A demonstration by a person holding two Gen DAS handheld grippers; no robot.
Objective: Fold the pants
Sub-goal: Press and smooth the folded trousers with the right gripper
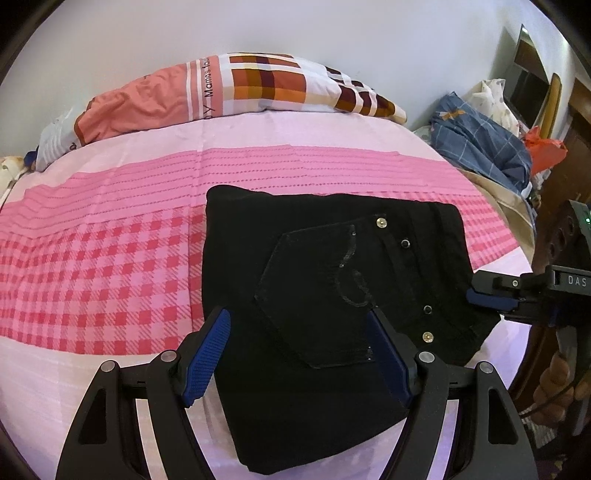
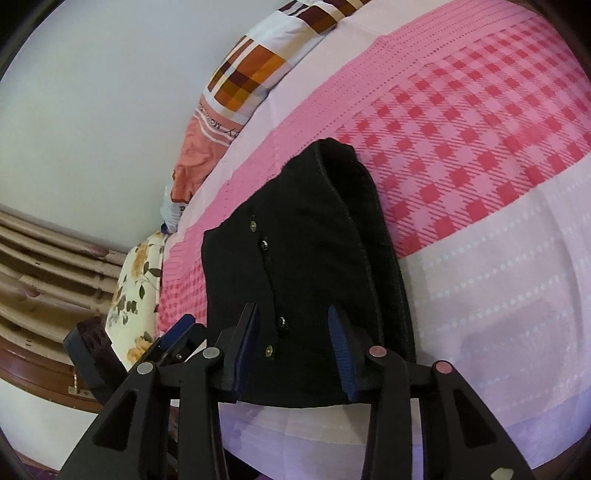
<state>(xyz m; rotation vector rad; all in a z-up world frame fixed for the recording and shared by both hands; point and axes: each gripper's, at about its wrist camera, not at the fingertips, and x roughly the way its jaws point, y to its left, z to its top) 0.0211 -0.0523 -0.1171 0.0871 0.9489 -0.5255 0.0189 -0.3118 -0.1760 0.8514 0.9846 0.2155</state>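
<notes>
1. So the black pants (image 1: 325,295) are folded into a compact bundle on the pink checked bedsheet (image 1: 103,266), lying right ahead of the left gripper (image 1: 299,362) and partly between its fingers.
2. Left gripper's jaws are spread wide, blue pads (image 1: 207,362) either side of the back pocket (image 1: 314,295), not pinching anything.
3. Right gripper (image 2: 295,354) is parted too, its fingers straddling the bundle's near edge where the row of metal buttons (image 2: 265,243) runs; nothing clamped as far as the right wrist view shows.
4. From the left wrist view, the right gripper sits off to the right, its tip just at the bundle's right edge.
5. Beyond the pants, further ahead of the left gripper, a plaid pillow (image 1: 240,88) lies against the wall (image 1: 295,26).
6. Far right of it there's a blue bundle of bedding (image 1: 484,140).
</notes>
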